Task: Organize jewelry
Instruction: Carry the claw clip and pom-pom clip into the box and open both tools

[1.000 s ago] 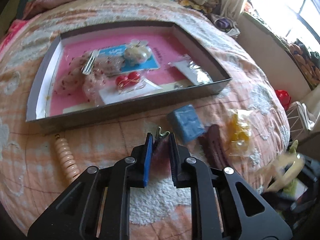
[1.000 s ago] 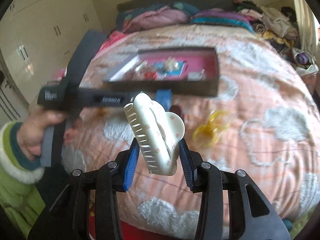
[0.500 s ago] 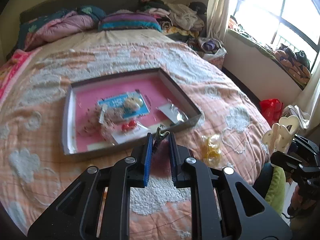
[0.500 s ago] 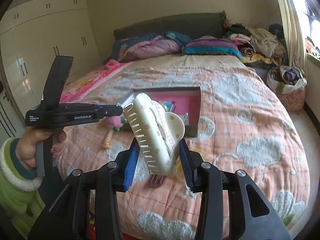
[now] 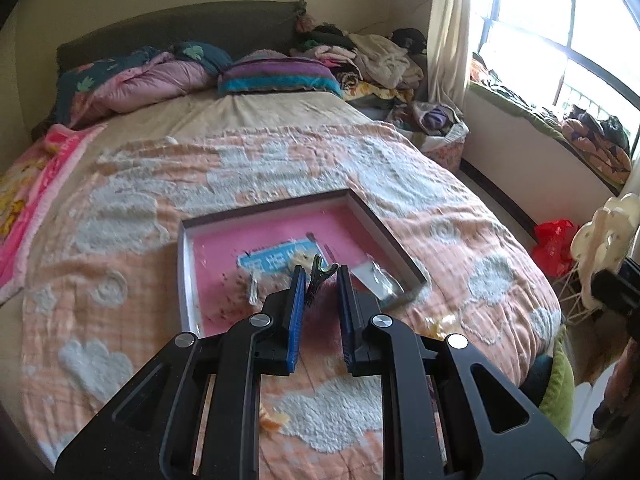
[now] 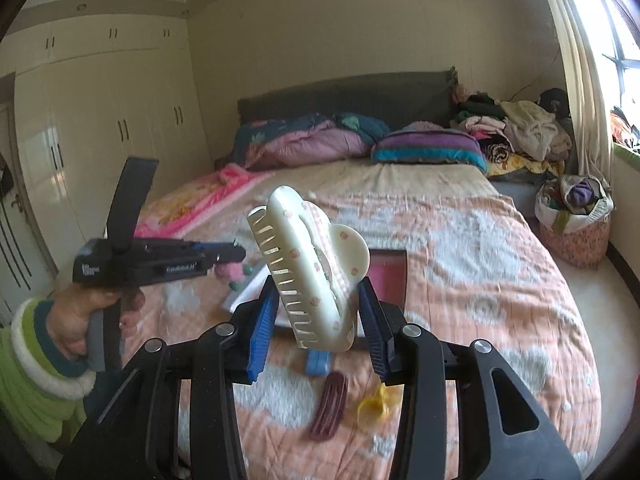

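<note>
The right gripper is clamping a cream claw hair clip between its blue pads, gripping it low on the hinge end so that the toothed jaws are standing up and tilting left; the left gripper is pinching a small dark alligator clip bearing a pink fuzzy ornament, its jaws drawn as near together as they go. Both are hanging in the air above the bed; the shallow box with its pink lining is lying on the peach blanket below, with a blue card and small packets in it; a maroon comb, a yellow clip and a blue piece are lying loose on the blanket near the box.

The claw clip is looking light, stiff and smooth, probably brittle plastic, so it is likely slipping if squeezed on its curved shell; the flat hinge tabs are offering the safer hold. The alligator clip is thin metal with a soft pompom; gripping the metal shank is seeming wiser than the fluff.
</note>
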`<move>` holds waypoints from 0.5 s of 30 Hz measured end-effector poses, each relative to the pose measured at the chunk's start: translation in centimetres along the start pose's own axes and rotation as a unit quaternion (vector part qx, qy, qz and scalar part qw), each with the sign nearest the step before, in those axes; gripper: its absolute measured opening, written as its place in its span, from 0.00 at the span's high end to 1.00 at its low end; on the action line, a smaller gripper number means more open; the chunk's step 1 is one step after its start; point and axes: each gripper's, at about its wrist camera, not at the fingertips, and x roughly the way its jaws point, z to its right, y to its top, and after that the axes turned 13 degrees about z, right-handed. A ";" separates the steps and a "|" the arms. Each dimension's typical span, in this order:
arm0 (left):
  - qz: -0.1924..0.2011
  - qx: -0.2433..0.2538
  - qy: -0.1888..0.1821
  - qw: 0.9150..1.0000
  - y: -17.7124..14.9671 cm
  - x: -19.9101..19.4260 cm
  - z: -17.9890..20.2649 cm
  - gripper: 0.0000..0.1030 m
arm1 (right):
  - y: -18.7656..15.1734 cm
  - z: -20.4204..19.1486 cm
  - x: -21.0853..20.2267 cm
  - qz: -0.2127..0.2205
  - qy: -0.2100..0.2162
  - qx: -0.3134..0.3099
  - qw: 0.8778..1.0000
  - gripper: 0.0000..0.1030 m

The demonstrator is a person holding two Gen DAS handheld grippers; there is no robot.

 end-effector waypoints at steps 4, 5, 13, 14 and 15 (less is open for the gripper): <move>0.005 0.012 0.010 1.000 1.1 0.5 -0.1 0.91 | 1.5 0.6 0.4 0.014 0.000 0.002 1.000 0.62; 0.006 0.012 0.010 1.000 1.2 0.6 0.0 0.91 | 1.8 0.7 0.5 0.017 0.000 0.003 1.000 0.62; -0.005 0.001 0.009 1.000 1.9 3.6 -0.6 0.91 | 4.0 2.7 2.2 0.031 -0.008 0.006 0.999 0.62; -0.008 0.000 0.006 1.000 1.9 4.0 -0.5 0.91 | 4.2 2.9 2.5 0.031 -0.009 0.009 0.999 0.62; -0.009 0.000 0.005 1.000 2.0 4.3 -0.4 0.91 | 4.4 3.3 2.8 0.032 -0.010 0.012 0.999 0.62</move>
